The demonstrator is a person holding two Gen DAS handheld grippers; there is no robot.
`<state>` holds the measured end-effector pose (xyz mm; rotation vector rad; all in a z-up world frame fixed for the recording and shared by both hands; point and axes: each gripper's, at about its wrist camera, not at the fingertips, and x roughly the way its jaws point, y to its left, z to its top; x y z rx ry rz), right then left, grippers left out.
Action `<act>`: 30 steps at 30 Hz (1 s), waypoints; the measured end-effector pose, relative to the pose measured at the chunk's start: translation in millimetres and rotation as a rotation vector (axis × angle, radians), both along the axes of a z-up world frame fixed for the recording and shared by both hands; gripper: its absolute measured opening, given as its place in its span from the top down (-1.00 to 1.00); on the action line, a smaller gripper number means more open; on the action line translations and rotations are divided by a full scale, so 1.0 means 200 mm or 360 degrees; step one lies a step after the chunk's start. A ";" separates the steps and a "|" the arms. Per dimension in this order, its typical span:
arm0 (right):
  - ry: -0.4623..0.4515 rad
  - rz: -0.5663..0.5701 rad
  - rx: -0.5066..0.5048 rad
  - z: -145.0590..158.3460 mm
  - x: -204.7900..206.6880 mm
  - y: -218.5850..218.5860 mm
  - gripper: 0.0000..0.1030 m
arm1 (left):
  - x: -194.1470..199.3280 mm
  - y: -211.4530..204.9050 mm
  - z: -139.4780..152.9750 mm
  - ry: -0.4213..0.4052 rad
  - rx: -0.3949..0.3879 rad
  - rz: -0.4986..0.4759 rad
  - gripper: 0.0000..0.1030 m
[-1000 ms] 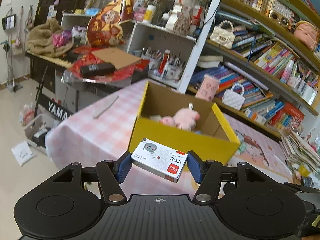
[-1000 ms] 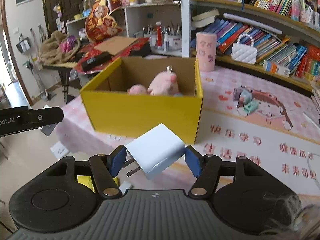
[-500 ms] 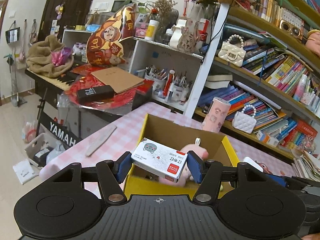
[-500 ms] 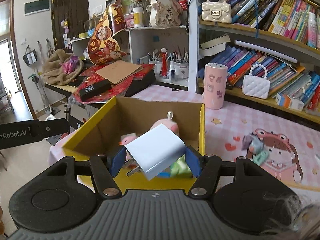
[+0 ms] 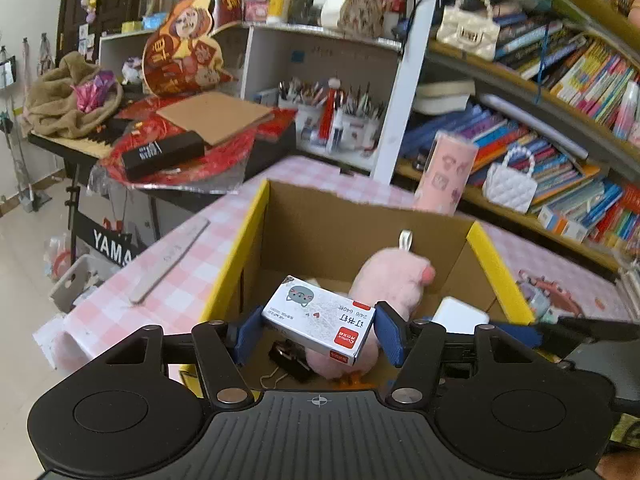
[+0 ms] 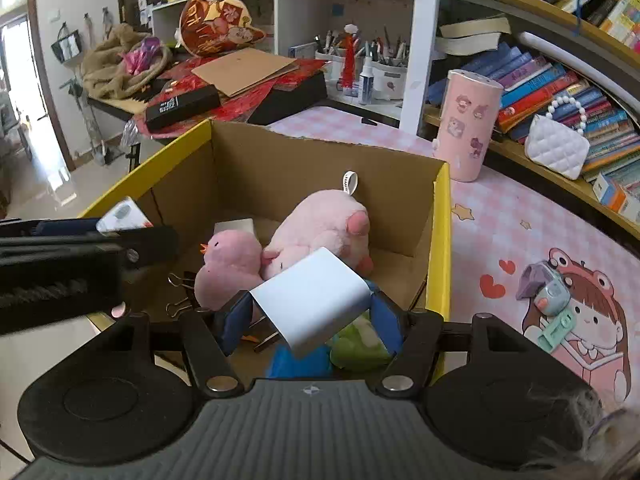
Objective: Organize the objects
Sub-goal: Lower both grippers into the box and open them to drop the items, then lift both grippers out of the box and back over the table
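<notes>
My left gripper is shut on a small white staple box with a cat print, held over the open yellow cardboard box. My right gripper is shut on a white plug charger, also over the yellow box. Inside lie a pink plush pig, a pink plush duck, binder clips, and blue and green items under the charger. The left gripper shows at the left edge of the right wrist view.
The box stands on a pink checked tablecloth with a nail file. A pink tumbler stands behind the box, small toys to its right. Bookshelves, a white purse and a cluttered keyboard stand surround the table.
Both grippers have moved forward and up, from in front of the yellow box's near wall to over its open top. Both still hold their objects.
</notes>
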<state>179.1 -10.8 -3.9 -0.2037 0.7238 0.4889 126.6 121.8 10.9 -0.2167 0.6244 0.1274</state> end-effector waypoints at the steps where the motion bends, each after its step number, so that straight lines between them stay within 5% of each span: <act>1: 0.0004 0.0017 0.0002 0.00 0.00 0.01 -0.22 | 0.01 0.00 -0.01 0.0017 0.0002 -0.0002 -0.15; 8: -0.0033 0.0018 0.0006 0.01 -0.01 0.01 -0.32 | 0.03 -0.01 -0.03 0.0064 -0.0001 -0.0005 -0.19; 15: -0.0167 -0.0036 0.0101 0.13 -0.11 -0.05 -0.34 | -0.09 -0.03 0.09 -0.0095 0.0031 -0.0026 -0.49; 23: -0.0327 -0.0124 0.0154 0.27 -0.34 -0.14 -0.39 | -0.31 0.01 0.21 -0.0234 0.0023 -0.0003 -0.65; 30: -0.0288 -0.0182 0.0122 0.22 -0.58 -0.18 -0.39 | -0.51 0.06 0.16 -0.0177 0.0018 0.0006 -0.66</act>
